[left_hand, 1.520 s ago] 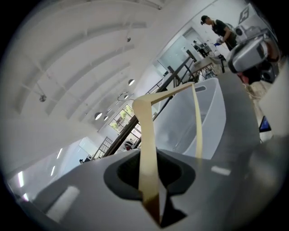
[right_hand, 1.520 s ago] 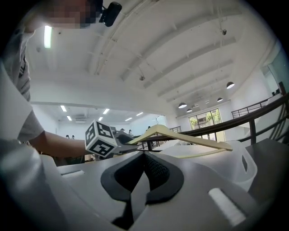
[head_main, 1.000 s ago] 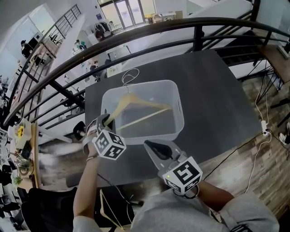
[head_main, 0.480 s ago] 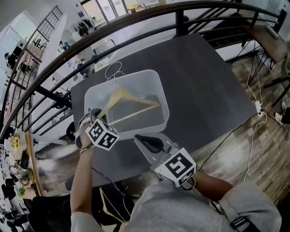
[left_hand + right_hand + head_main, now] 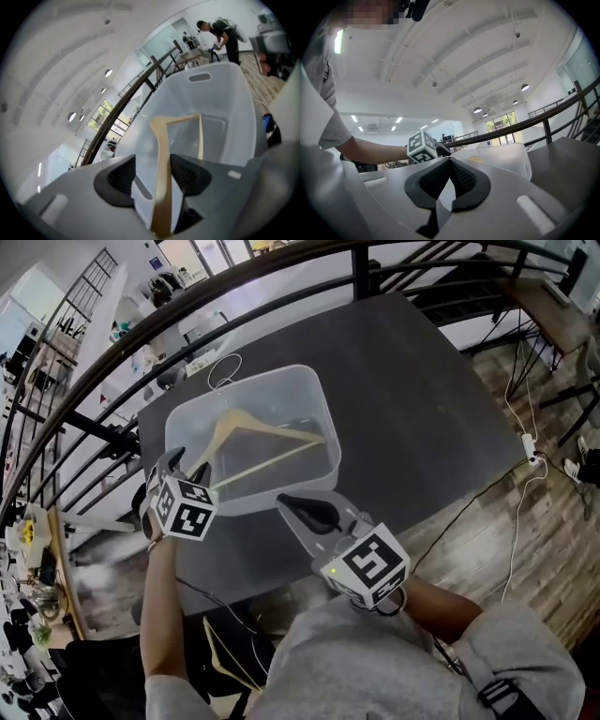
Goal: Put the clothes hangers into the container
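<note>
A wooden hanger (image 5: 262, 439) lies inside the translucent plastic container (image 5: 323, 423) on the dark table, its wire hook poking over the far rim. My left gripper (image 5: 187, 467) is at the container's near-left corner. Its jaws are opening, and the hanger's arm (image 5: 161, 154) still passes between them, with a gap on the left side. The container wall (image 5: 220, 93) fills the view beyond. My right gripper (image 5: 305, 512) hovers just in front of the container, shut with nothing in it (image 5: 450, 171).
The dark table (image 5: 422, 399) extends to the right of the container. A black railing (image 5: 112, 343) runs along its far side. Another wooden hanger (image 5: 223, 652) hangs low by the person's legs. A white cable (image 5: 525, 456) lies on the wooden floor at right.
The left gripper's jaws have spread off the hanger's arm, and the gripper has drawn back slightly toward the container's near-left corner. The right gripper holds its place.
</note>
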{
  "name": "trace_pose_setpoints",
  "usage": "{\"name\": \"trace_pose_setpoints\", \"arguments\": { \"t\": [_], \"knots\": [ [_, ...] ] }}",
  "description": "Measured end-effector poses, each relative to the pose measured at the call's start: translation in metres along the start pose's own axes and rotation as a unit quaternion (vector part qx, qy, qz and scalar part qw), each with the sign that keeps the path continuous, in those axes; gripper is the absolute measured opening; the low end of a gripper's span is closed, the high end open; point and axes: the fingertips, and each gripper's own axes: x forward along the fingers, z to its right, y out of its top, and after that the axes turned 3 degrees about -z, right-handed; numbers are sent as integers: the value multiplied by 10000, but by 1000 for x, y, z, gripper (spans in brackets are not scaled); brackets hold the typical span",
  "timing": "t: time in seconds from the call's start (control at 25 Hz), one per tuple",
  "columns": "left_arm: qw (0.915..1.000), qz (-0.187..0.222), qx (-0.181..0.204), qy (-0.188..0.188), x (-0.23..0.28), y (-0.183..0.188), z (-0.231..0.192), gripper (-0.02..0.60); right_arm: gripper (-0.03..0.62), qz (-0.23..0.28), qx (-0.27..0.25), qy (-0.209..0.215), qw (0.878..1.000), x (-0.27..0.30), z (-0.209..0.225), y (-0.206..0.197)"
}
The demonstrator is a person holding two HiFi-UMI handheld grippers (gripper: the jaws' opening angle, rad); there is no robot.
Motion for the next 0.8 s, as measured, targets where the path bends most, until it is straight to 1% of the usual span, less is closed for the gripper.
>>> {"name": "trace_pose_setpoints", "arguments": {
  "t": [0.12, 0.2, 0.24, 0.36, 0.48, 0.6, 0.72, 0.8],
  "knots": [
    [9967, 478, -592, 287, -28, 1, -11, 236, 0, 40, -78, -228, 9997, -17, 15, 6],
    [9907, 762, -1003, 519, -54, -6, -19, 231, 0, 92, -120, -382, 9992, -28, 22, 12],
    [9862, 915, -1243, 606, -68, -12, -22, 225, 0, 119, -143, -458, 9988, -33, 22, 15],
    [9669, 1493, -1935, 738, -112, -30, -22, 182, 0, 155, -220, -649, 9975, -47, 13, 18],
    [9472, 1987, -2402, 752, -157, -44, -11, 99, 0, 132, -309, -709, 9969, -54, -12, 15],
    [9229, 2443, -2875, 770, -205, -57, 10, 37, 0, 100, -394, -652, 9970, -57, -50, 11],
    [9006, 2721, -3277, 869, -246, -76, 39, 14, 0, 80, -406, -528, 9977, -60, -92, 7],
    [8871, 2869, -3523, 809, -267, -93, 60, 14, 0, 46, -443, -438, 9980, -60, -120, 2]
  ]
}}
